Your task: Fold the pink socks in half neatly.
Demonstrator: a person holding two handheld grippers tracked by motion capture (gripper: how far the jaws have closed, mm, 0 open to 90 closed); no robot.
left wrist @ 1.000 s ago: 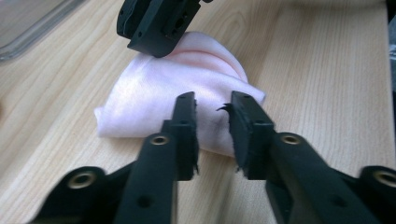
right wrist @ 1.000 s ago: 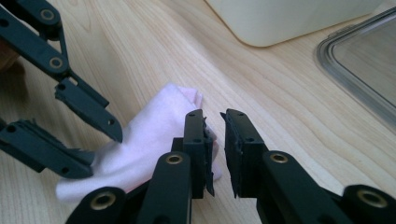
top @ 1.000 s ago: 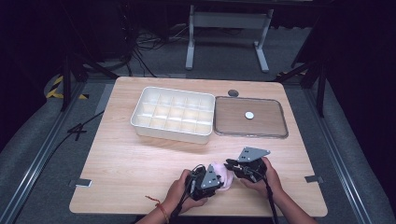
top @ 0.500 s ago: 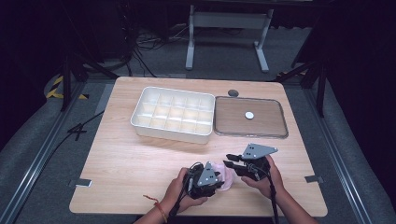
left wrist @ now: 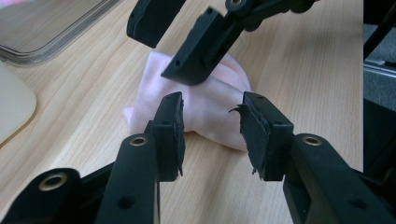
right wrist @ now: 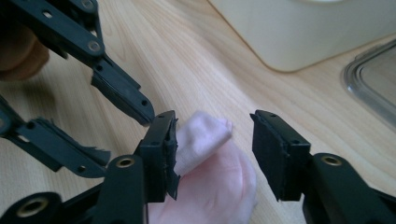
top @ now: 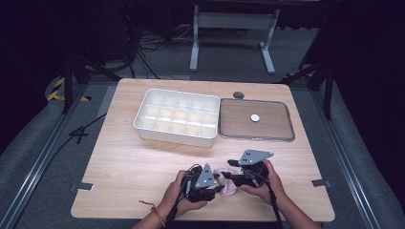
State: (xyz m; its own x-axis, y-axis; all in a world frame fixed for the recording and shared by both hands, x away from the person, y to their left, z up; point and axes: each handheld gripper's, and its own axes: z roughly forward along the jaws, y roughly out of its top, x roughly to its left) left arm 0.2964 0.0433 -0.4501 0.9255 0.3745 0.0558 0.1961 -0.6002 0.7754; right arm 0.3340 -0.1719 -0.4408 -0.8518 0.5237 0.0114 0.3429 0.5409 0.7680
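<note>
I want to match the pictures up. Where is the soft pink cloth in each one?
High view: the pink cloth lies low, between the two grippers.
Left gripper view: centre, just past the jaws.
Right gripper view: bottom centre, between the jaws.
Shared landmark: the white compartment box.

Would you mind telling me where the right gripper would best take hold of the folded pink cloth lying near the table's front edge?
I would grip the raised folded corner of the pink cloth, coming in low and level along the table. That corner stands up off the wood between the right gripper pads, which have just been opening and are not pressing it, so they could likely close on it there.
</note>
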